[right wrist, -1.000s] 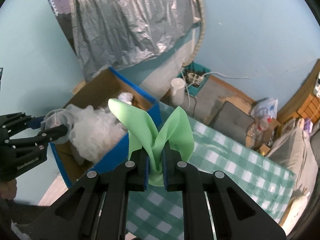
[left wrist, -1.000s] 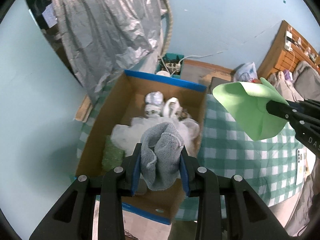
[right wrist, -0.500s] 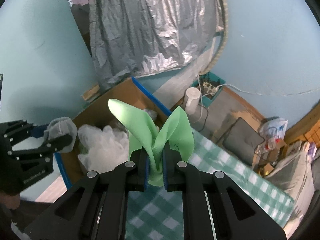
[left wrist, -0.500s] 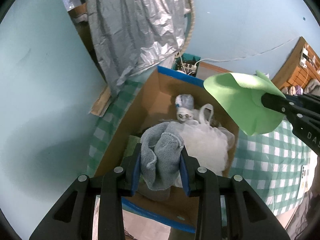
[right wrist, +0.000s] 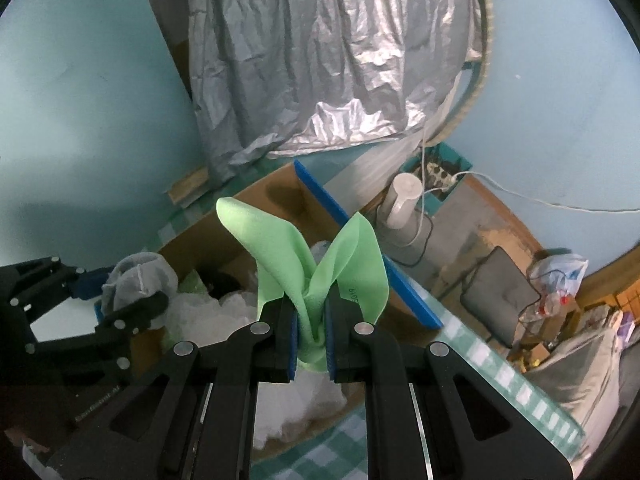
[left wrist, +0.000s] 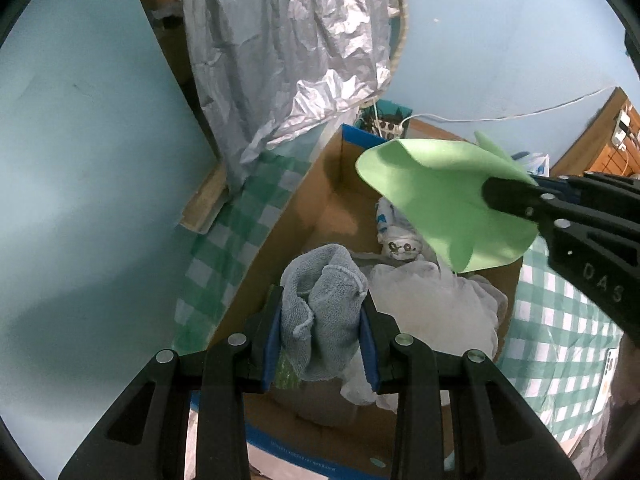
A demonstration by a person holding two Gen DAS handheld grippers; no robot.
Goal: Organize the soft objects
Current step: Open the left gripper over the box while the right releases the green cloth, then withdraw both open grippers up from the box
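The left gripper (left wrist: 322,344) is clamped on a bunched grey towel (left wrist: 320,312), and the right gripper (right wrist: 311,338) is pinched tight on a light green cloth (right wrist: 308,268) whose two flaps stand up from the jaws like ears. Both hang over the open cardboard box (left wrist: 316,184), pointing steeply down into it. In the left wrist view the box spreads from about 12 o'clock down past the towel, its long axis running away from the camera toward the blue-taped far rim. The green cloth sits at about 2 o'clock from the towel, over the far right part of the box. The left hand looks the nearer to the box floor, judging by how the towel overlaps the contents. So the drop for both is straight down, I judge.

The box rests on a green checked tablecloth (left wrist: 560,344). Inside lie a white fluffy heap (left wrist: 436,312), a small white soft toy (left wrist: 400,240) and a green scrap (right wrist: 192,282). Behind hang a crinkled silver sheet (right wrist: 320,60) and pale blue walls (left wrist: 80,160).
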